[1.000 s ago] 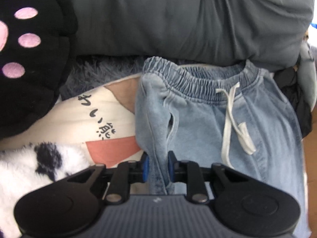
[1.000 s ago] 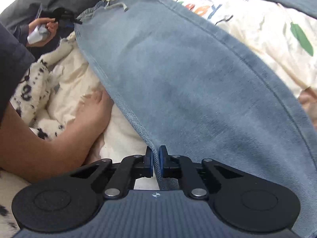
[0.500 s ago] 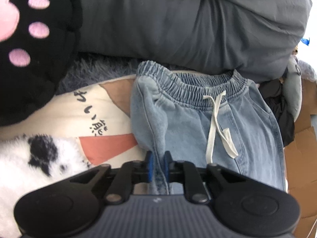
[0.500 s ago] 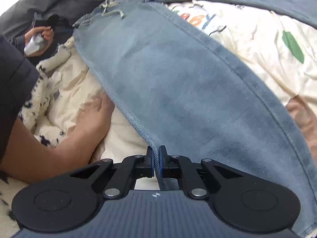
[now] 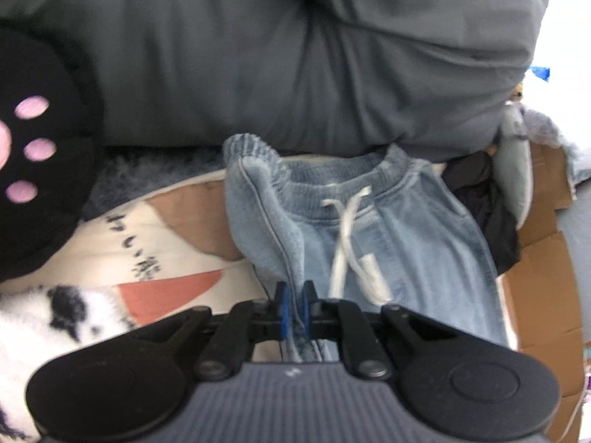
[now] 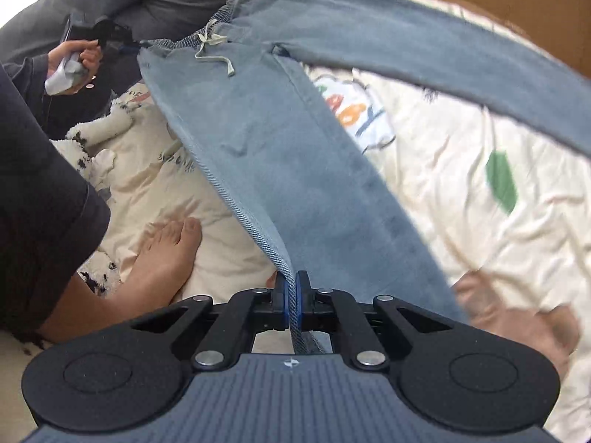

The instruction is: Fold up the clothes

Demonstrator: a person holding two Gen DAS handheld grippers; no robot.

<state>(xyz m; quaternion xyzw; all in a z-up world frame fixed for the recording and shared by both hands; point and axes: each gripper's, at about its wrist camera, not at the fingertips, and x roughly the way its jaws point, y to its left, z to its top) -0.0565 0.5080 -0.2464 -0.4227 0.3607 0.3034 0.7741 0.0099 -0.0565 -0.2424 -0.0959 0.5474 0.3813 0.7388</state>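
Denim, light blue: the trousers (image 5: 402, 243) are pinched by both tongs. Left tongs (image 5: 294, 304) have just been closing and are clamped on a fold at the waist side, with the elastic waistband and white drawstring (image 5: 347, 243) just ahead and to the right of them. Right tongs (image 6: 291, 301) are clamped on one leg's edge; that leg runs up and away from them toward the waistband. Other leg stretches off ahead to the right. Cream printed quilt (image 6: 461, 170) lies under the trousers; bare foot (image 6: 166, 254) left of right tongs.
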